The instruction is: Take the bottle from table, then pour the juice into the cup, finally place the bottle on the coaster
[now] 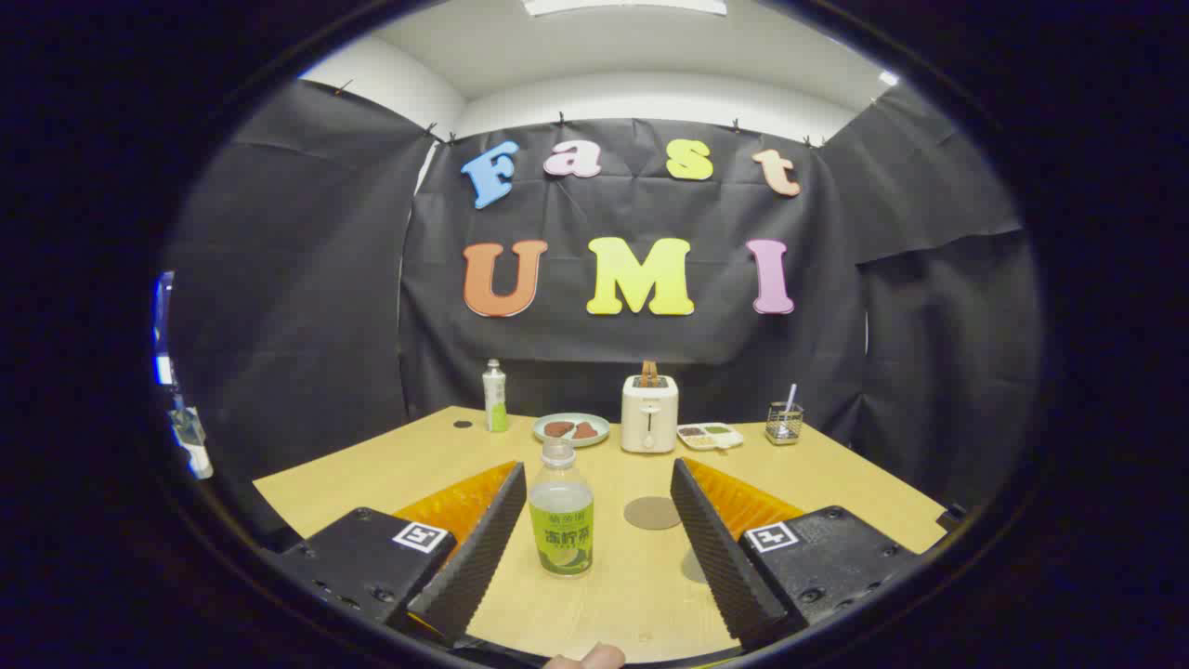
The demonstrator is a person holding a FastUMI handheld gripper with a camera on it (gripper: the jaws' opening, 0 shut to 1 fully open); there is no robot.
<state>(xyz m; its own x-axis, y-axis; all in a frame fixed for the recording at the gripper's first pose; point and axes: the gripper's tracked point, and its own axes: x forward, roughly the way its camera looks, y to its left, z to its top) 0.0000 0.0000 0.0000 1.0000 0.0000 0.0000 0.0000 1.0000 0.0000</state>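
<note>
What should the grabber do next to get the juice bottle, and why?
Probably slide forward a little and then close. The gripper is open, and the bottle stands upright on the table between its fingers, nearer one finger, with no finger pressing it yet.

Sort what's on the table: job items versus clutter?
Job: bottle between the open gripper fingers, untouched; round coaster beyond it.
Clutter: second bottle, plate, toaster, divided tray, wire holder.
</note>
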